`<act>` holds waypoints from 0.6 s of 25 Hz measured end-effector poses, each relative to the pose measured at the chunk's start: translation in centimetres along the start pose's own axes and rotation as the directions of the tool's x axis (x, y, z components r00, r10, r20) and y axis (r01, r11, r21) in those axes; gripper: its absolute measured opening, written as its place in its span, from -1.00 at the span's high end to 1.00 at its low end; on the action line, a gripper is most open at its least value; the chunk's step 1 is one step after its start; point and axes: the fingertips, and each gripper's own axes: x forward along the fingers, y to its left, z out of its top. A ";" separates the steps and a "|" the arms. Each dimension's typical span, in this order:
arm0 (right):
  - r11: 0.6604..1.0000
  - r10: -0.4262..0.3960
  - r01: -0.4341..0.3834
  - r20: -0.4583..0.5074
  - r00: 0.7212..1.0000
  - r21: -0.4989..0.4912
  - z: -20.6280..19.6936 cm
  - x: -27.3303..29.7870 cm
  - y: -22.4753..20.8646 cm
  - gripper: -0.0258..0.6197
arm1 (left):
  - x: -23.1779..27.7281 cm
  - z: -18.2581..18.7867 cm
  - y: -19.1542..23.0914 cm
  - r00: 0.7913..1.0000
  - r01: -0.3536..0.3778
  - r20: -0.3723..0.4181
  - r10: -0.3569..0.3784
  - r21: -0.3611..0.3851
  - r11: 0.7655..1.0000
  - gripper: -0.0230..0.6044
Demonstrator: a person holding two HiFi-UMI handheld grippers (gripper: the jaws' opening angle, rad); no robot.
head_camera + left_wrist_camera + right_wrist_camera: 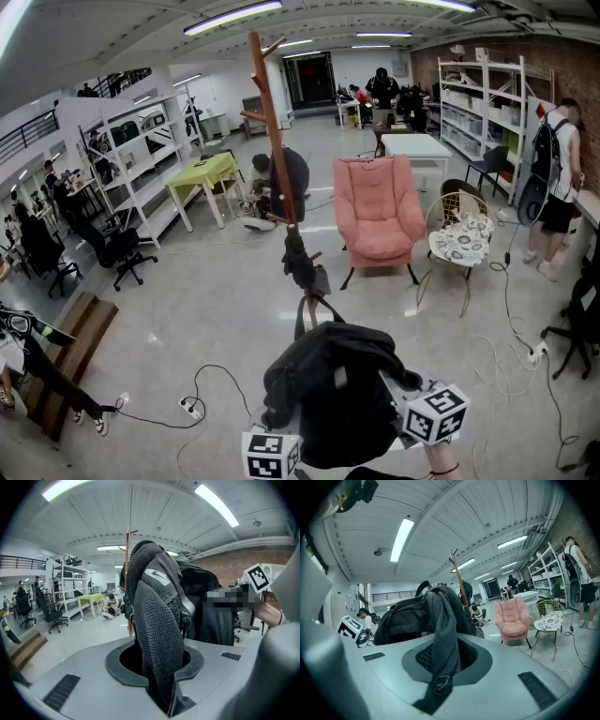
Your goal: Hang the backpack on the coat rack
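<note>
A black backpack [333, 394] hangs low in the head view, held up between my two grippers. My left gripper [272, 455] is shut on a grey mesh shoulder strap [157, 620], which runs up out of its jaws. Over on the other side, my right gripper [436, 412] is shut on a second mesh strap [443, 634], and the bag's body [401, 618] bulges behind it. The wooden coat rack [272, 122] stands straight ahead, a short way beyond the bag. A dark garment [300, 262] hangs low on its pole. The rack's top pegs [454, 555] are bare.
A pink armchair [378, 211] and a wire chair with a patterned cushion [461, 234] stand right of the rack. A person crouches behind the rack [286, 178]. A yellow-green table [202, 173] and shelving [141, 159] are at the left. Cables [202, 394] lie on the floor.
</note>
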 end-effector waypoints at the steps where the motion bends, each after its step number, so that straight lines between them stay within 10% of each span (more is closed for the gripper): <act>1: 1.000 0.002 -0.002 0.001 1.000 0.002 0.2 0.1 -0.2 0.81 | 0.1 0.2 -0.1 1.000 -0.001 0.001 0.001 0.001 1.000 0.60; 15: 0.999 0.032 -0.032 -0.008 0.999 0.017 0.8 0.7 -1.5 0.80 | 0.9 1.0 -0.6 1.000 -0.028 -0.007 0.028 -0.006 1.000 0.60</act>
